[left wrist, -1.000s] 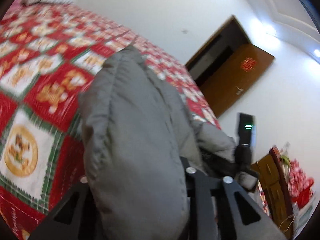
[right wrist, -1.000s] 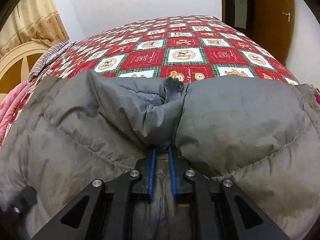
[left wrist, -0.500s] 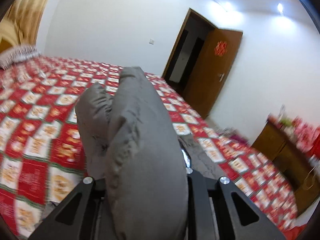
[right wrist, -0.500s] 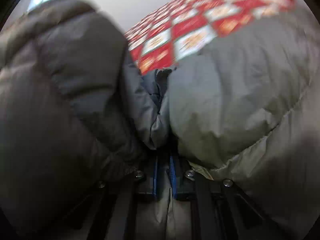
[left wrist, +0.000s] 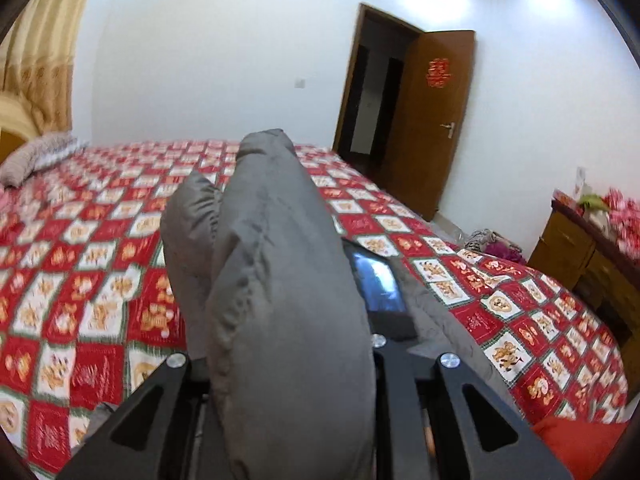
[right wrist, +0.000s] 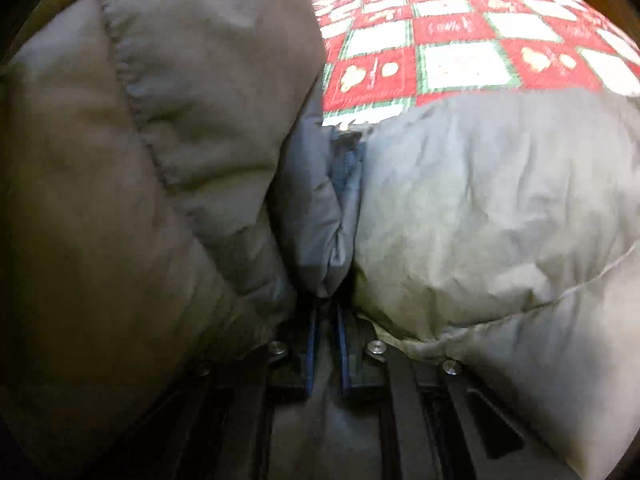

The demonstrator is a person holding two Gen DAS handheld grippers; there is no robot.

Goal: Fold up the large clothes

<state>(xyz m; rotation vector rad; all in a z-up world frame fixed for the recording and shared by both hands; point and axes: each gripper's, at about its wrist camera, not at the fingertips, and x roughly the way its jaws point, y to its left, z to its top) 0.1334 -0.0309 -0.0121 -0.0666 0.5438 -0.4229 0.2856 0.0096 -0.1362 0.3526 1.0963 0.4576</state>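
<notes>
A grey padded jacket (left wrist: 280, 260) stands up in a thick puffed ridge over the bed. My left gripper (left wrist: 292, 364) is shut on it, and the cloth hides the fingertips. A dark screen-like panel (left wrist: 378, 284) peeks out just right of the ridge. In the right wrist view the same jacket (right wrist: 480, 208) bulges on both sides. My right gripper (right wrist: 326, 344) is shut on a thin fold of it between the blue pads (right wrist: 312, 340). A zipper end (right wrist: 348, 148) shows in the crease above the pinch.
The bed carries a red, white and green checked quilt (left wrist: 100, 260), with a striped pillow (left wrist: 36, 156) at its far left. A brown door (left wrist: 428, 120) stands open beyond. At the right are a wooden cabinet (left wrist: 580, 248) and a heap of clothes (left wrist: 492, 240) on the floor.
The left wrist view has rolled level and risen, lifting the jacket ridge with it. The right gripper has tipped downward, and the jacket's left bulge now fills that side of its view.
</notes>
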